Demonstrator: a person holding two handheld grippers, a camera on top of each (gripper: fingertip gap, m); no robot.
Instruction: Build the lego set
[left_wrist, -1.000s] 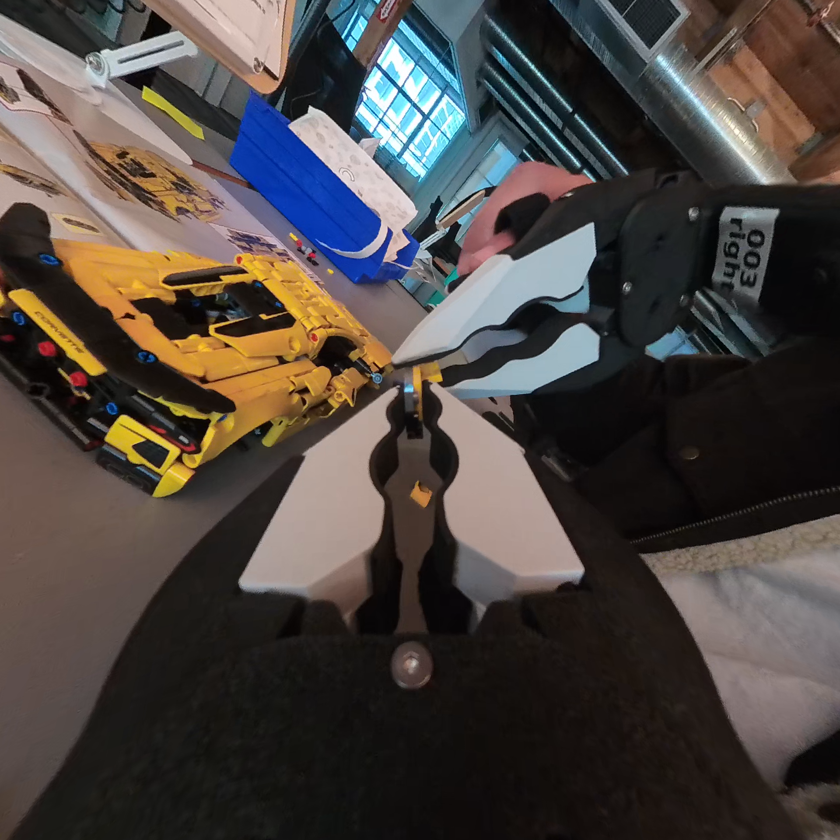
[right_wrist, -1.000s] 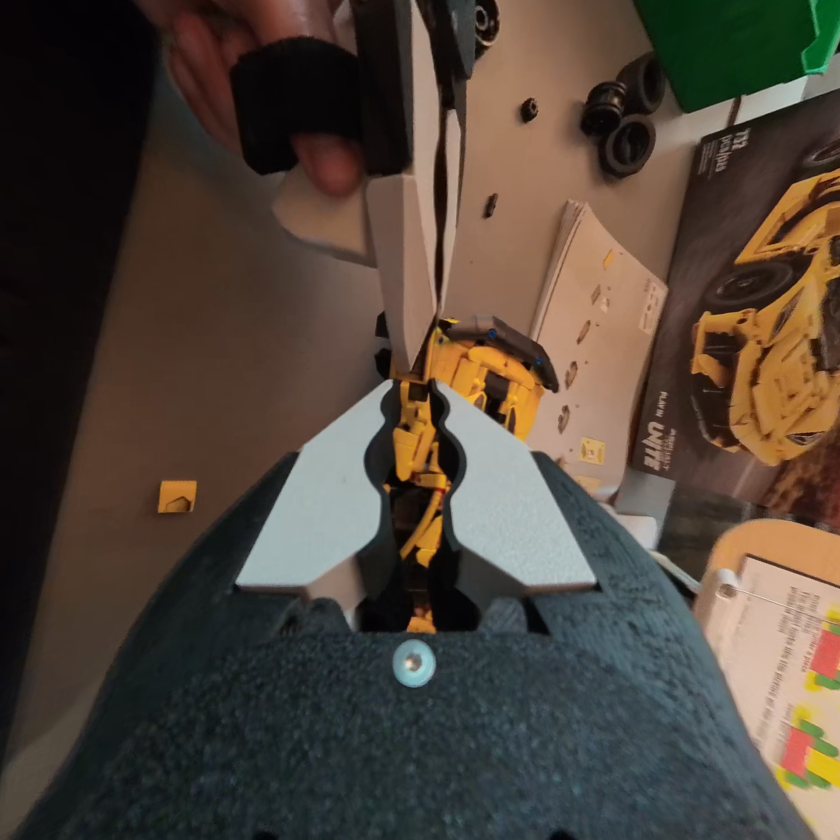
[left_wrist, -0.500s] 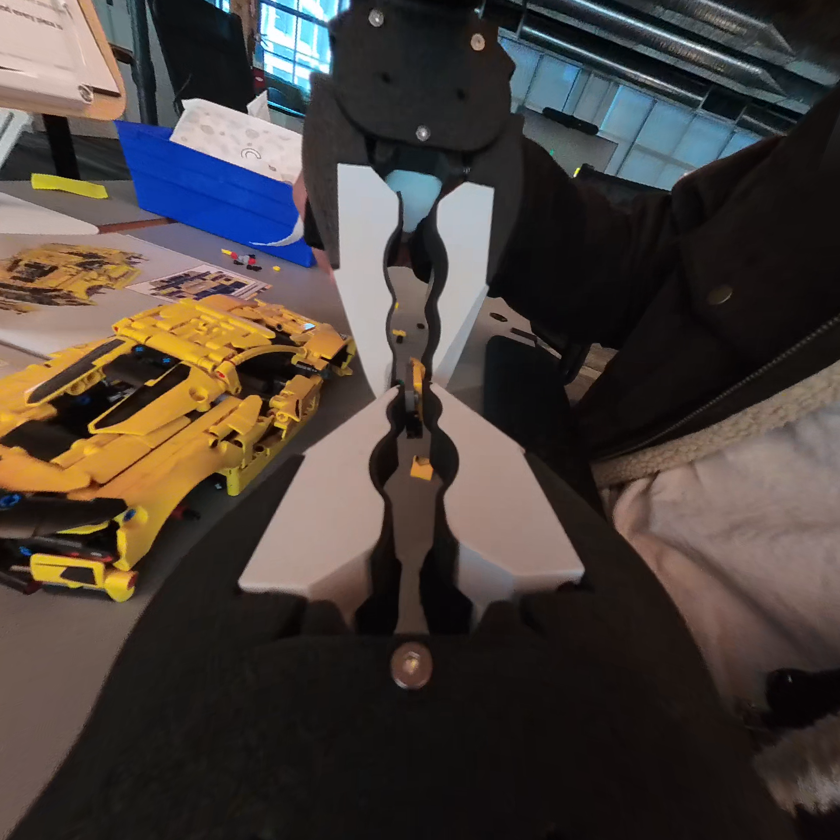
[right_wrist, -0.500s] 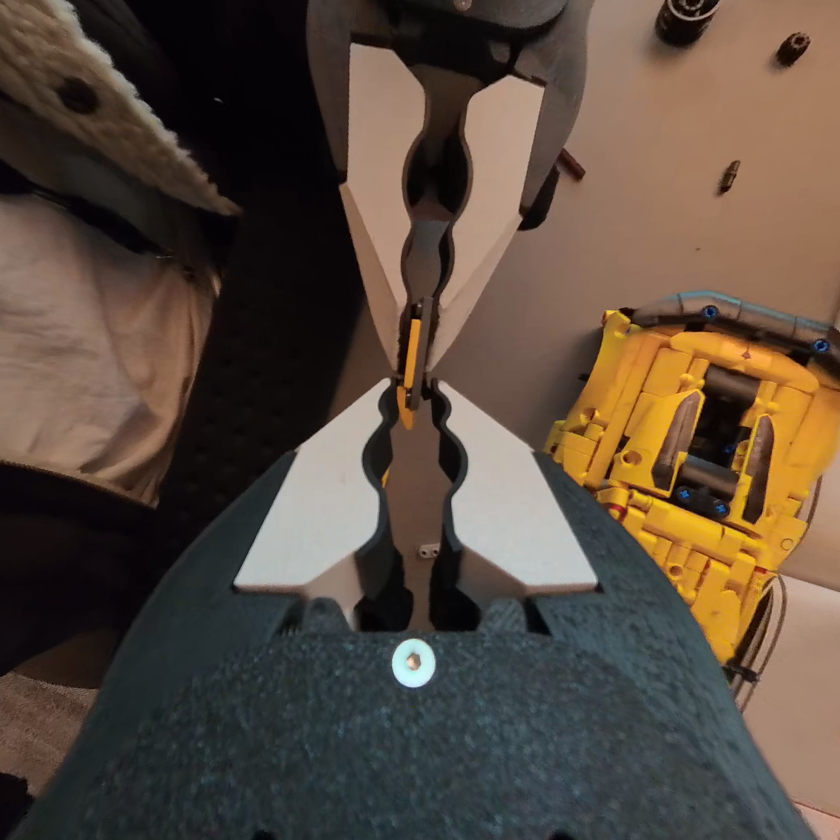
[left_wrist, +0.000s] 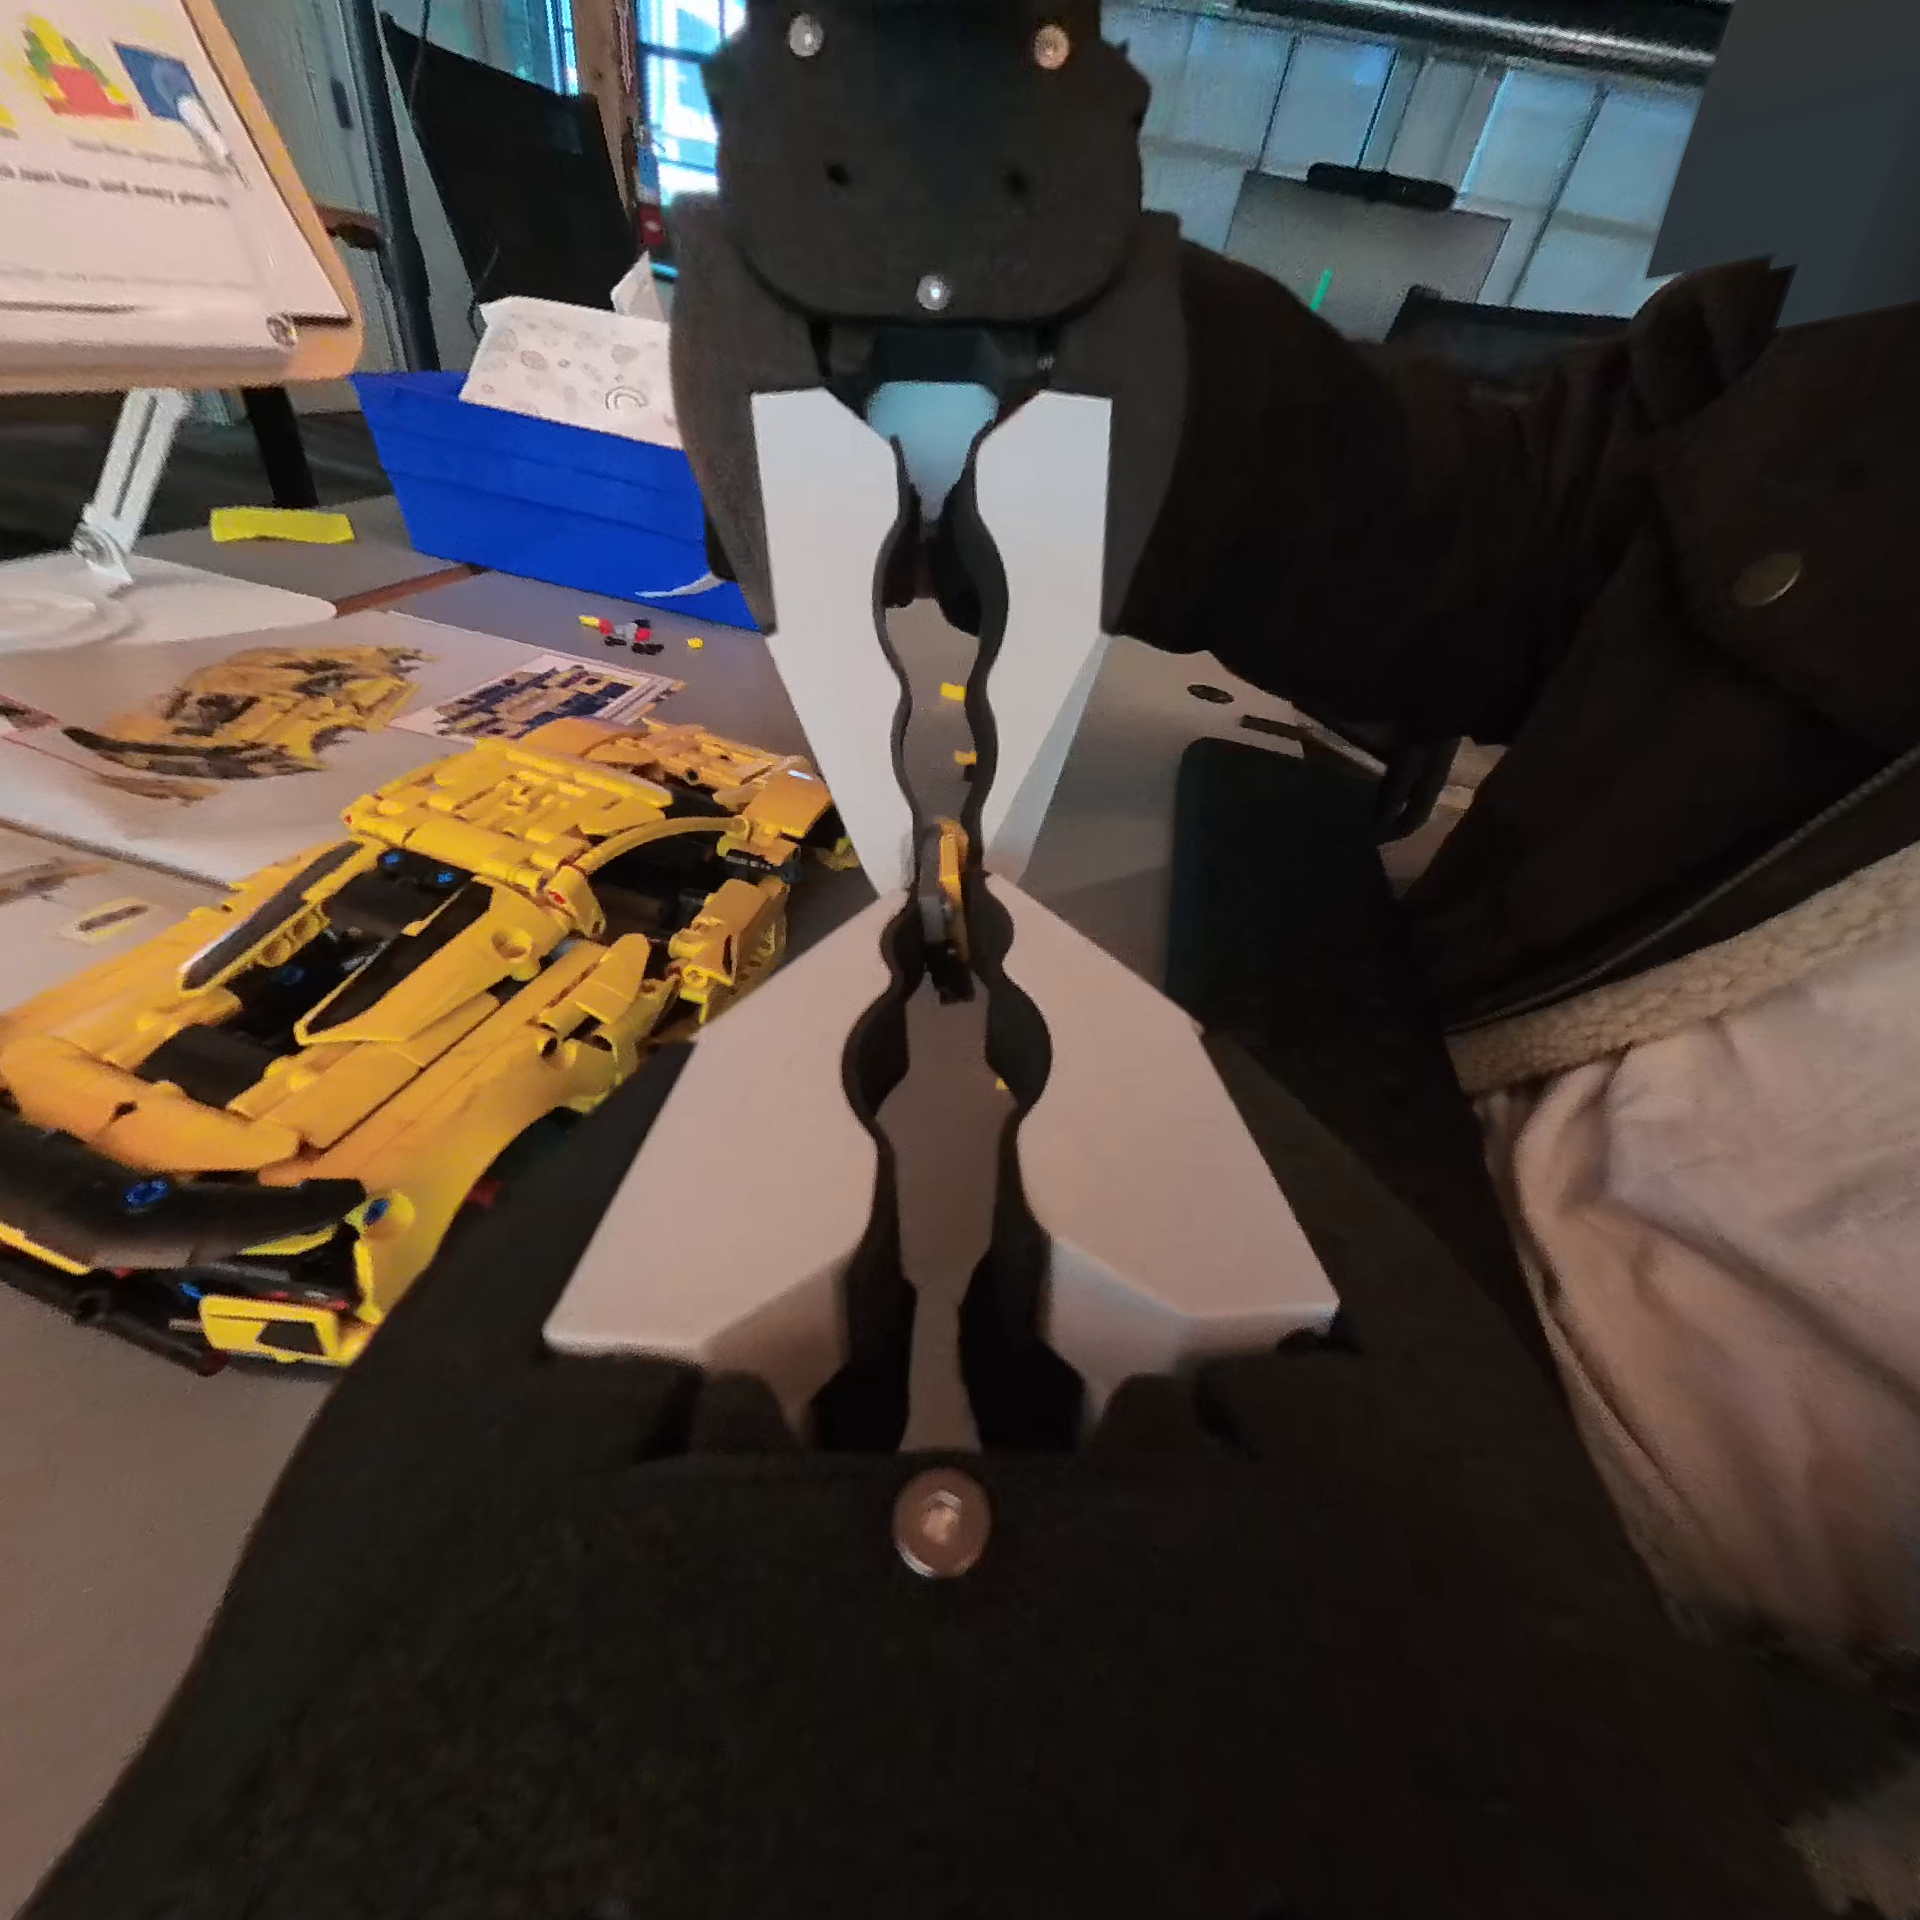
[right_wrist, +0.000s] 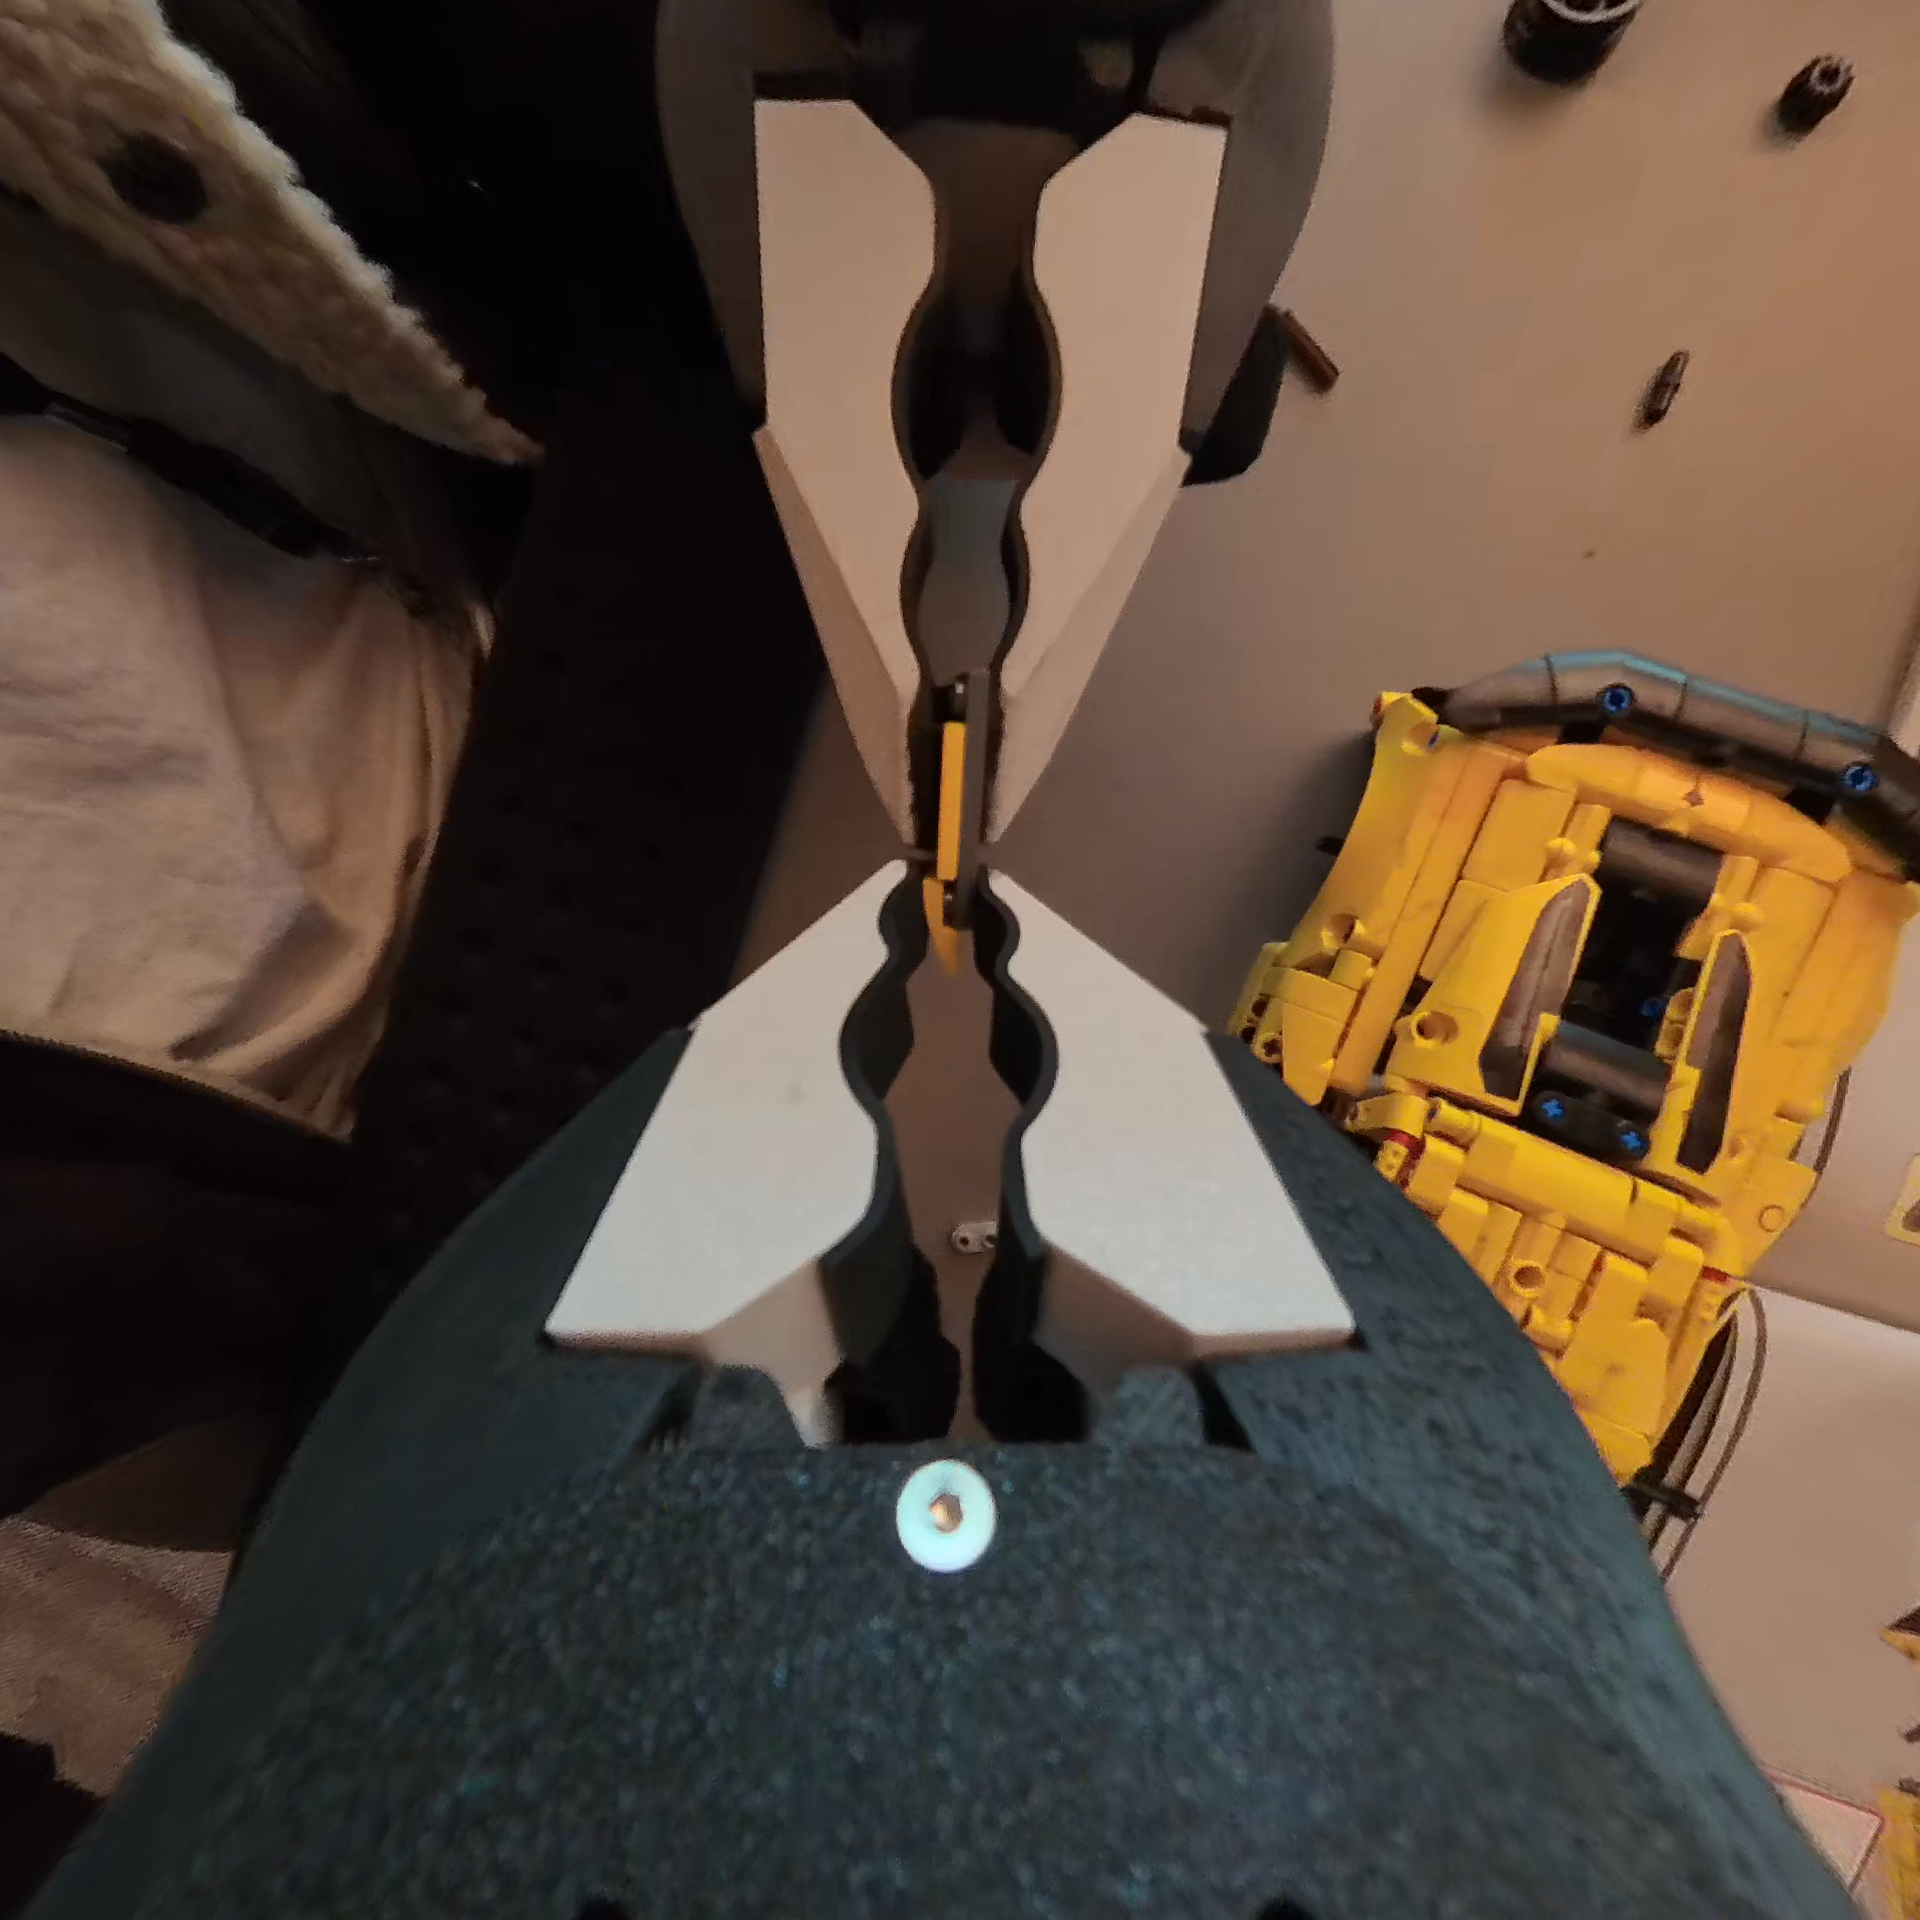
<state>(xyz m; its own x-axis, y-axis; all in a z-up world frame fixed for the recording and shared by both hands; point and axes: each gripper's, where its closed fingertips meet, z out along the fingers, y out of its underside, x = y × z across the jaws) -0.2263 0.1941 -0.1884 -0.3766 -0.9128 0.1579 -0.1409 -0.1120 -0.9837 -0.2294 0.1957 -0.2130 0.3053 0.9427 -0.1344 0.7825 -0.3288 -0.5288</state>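
Pinching one small yellow-and-grey piece (left_wrist: 943, 902) tip-to-tip, right of the yellow car (left_wrist: 416, 997): left gripper (left_wrist: 940, 935) and right gripper (right_wrist: 951, 883) both nearly closed on it. I'm judging steady, square pressure is needed.

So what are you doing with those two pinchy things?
A person holds a tool in each hand, tip to tip above the table. The left tool and the right tool both pinch one small yellow and grey Lego piece between them. The nearly built yellow Lego car sits on the table beside them, with nothing touching it.
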